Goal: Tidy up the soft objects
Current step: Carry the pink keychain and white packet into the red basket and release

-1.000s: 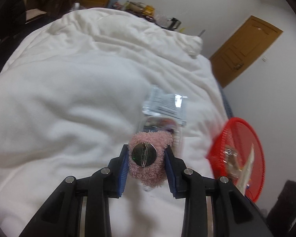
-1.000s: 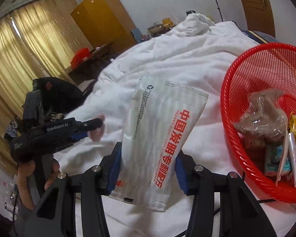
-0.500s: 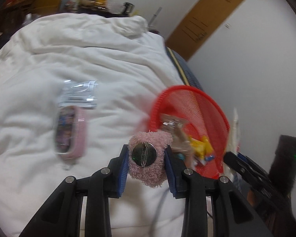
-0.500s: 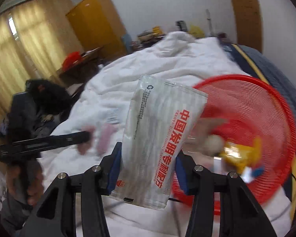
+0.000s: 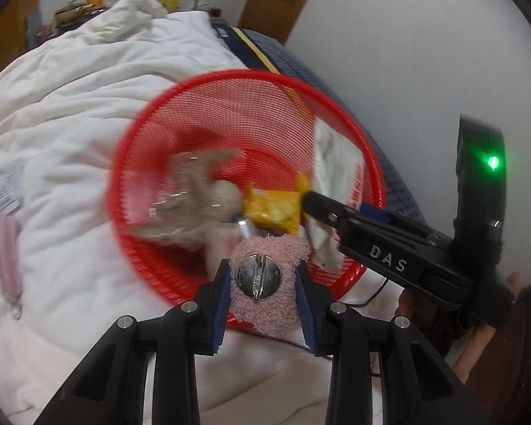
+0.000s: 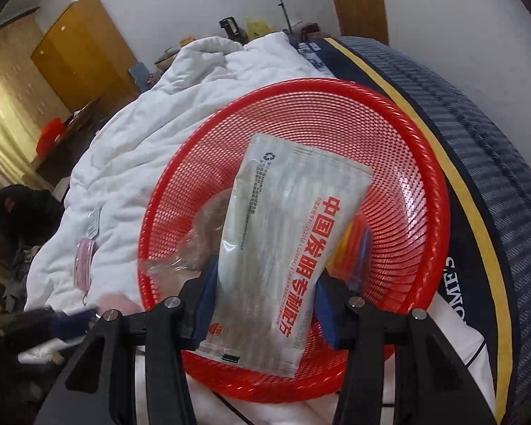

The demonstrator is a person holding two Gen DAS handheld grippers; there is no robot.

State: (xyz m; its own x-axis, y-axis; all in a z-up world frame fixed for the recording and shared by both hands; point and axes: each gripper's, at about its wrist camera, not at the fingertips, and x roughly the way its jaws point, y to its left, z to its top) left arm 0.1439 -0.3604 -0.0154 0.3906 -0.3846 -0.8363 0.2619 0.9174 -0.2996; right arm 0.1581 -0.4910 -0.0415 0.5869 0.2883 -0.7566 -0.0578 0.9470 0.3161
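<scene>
My left gripper (image 5: 262,292) is shut on a pink fluffy brooch (image 5: 265,304) with a round metal pin back, held over the near rim of the red mesh basket (image 5: 209,106). My right gripper (image 6: 263,302) is shut on a silver pouch with red print (image 6: 286,248), held above the red mesh basket (image 6: 407,163). The right gripper also reaches in from the right of the left wrist view, the pouch (image 5: 332,156) standing over the basket. Inside lie a clear bag with a brown plush (image 5: 191,198) and a yellow packet (image 5: 272,207).
The basket rests on a white duvet (image 5: 70,106) beside a dark blue mattress edge (image 6: 478,163). A pink item in clear packaging (image 5: 7,248) lies on the duvet to the left. A wooden wardrobe (image 6: 78,49) and a door (image 6: 361,0) stand at the back.
Both grippers swung right from the open duvet to over the red basket, each keeping its grip. The pink packaged item slid to the left edge of the left wrist view.
</scene>
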